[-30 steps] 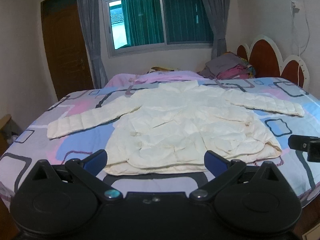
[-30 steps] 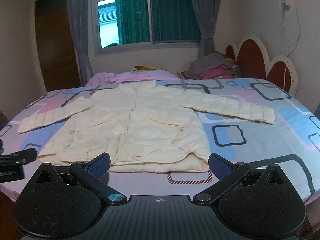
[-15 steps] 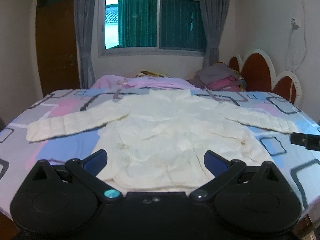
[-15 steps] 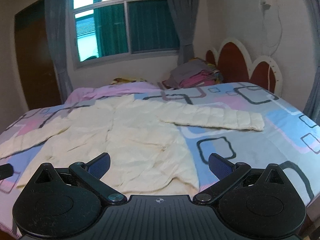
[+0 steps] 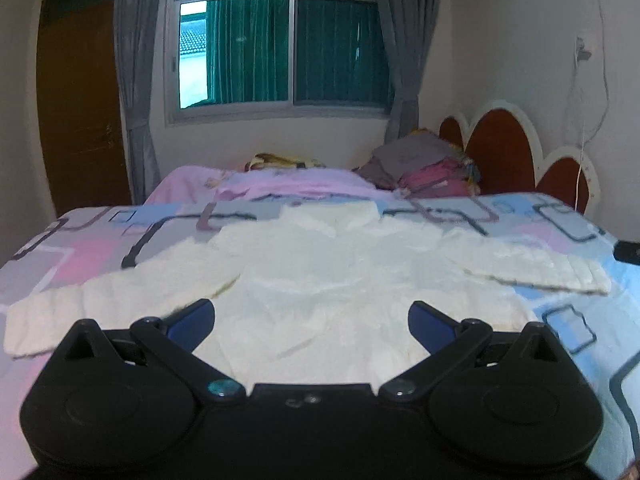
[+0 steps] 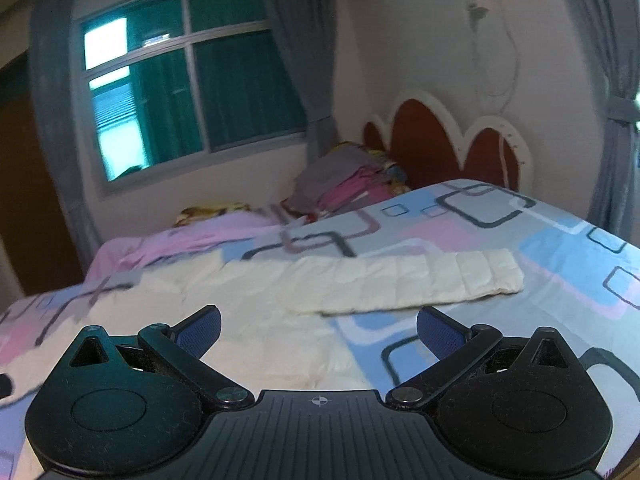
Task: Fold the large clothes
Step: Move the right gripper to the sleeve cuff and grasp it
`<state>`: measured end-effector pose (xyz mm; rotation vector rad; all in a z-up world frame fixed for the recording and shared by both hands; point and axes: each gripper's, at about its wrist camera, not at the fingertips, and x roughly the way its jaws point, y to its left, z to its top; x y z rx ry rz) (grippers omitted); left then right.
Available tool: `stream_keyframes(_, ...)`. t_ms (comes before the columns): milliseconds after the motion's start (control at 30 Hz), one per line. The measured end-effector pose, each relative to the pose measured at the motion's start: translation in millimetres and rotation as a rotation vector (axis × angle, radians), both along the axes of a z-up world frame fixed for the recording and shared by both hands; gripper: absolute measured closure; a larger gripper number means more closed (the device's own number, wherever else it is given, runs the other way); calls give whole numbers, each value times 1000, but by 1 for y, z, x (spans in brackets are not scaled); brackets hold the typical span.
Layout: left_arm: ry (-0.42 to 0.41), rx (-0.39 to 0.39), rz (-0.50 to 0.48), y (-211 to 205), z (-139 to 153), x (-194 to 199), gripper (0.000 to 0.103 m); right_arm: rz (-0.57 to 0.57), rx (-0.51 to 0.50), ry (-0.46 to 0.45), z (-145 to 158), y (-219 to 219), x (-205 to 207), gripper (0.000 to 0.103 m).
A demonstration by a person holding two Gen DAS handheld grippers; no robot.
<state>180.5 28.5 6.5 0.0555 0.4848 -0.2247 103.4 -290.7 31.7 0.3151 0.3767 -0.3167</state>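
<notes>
A cream quilted jacket (image 5: 320, 280) lies flat, front up, on the patterned bed (image 5: 80, 248) with both sleeves spread out. My left gripper (image 5: 311, 320) is open and empty, low over the jacket's lower body. The left sleeve (image 5: 100, 304) stretches to its left. My right gripper (image 6: 319, 330) is open and empty, over the jacket's right side (image 6: 248, 320). The right sleeve (image 6: 420, 280) lies just beyond its fingers, with the cuff to the right.
A pile of folded clothes (image 5: 424, 168) sits at the far side by the red and white headboard (image 5: 520, 152). A pink blanket (image 5: 272, 184) lies along the far edge under the window (image 5: 280, 48). A wooden door (image 5: 80, 104) stands at the left.
Both grippers have moved forward and lower toward the jacket. The right one has swung right, toward the right sleeve. Both stay open.
</notes>
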Motion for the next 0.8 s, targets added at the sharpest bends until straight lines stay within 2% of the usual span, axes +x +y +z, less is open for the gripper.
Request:
stream_keyframes(133, 5, -24, 39, 5, -9, 28, 0, -55, 0, 14, -6, -19, 20, 1)
stream_keyframes(400, 69, -91, 35, -12, -26, 75, 4, -153, 45, 55, -29, -81, 53, 1)
stream_keyframes(467, 69, -98, 43, -19, -29, 87, 4, -156, 70, 82, -41, -104, 67, 34)
stream_keyframes(667, 109, -70, 112, -53, -40, 130, 5, -242, 204, 126, -89, -185, 98, 35)
stream_keyframes(800, 150, -11, 116, -88, -53, 153, 8, -295, 307, 137, -125, -239, 109, 35)
